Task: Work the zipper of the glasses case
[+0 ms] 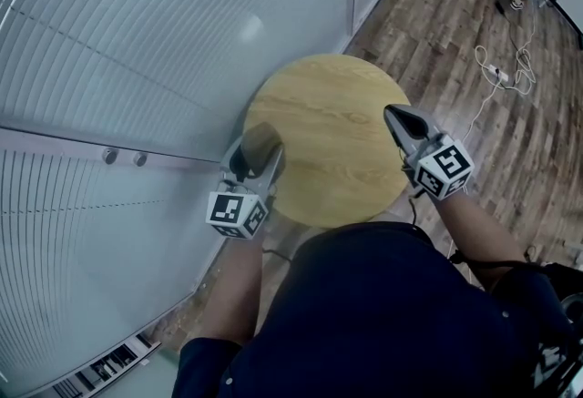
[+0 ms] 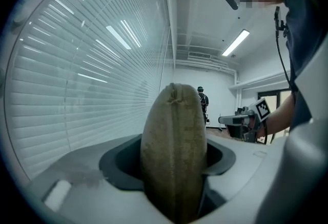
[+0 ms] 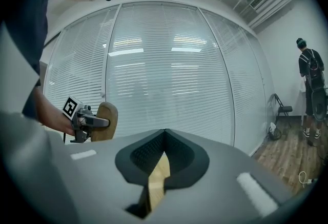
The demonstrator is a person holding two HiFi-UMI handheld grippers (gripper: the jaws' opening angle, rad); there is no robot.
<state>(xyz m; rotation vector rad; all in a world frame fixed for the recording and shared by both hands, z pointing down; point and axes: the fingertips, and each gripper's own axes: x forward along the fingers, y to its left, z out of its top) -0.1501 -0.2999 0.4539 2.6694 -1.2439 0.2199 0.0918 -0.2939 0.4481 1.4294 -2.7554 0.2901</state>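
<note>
round table (image 1: 332,127) beside glass wall (image 1: 137,41); glasses case (image 2: 174,151) at its edge

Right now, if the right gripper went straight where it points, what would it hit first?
Probably the blind-covered glass wall; the right gripper seems to point above the round table, depth unclear.

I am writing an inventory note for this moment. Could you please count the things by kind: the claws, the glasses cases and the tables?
Claws: 2 (left claw, closed on the case; right claw, shut and empty)
Glasses case: 1
Round wooden table: 1
Total: 4
</note>
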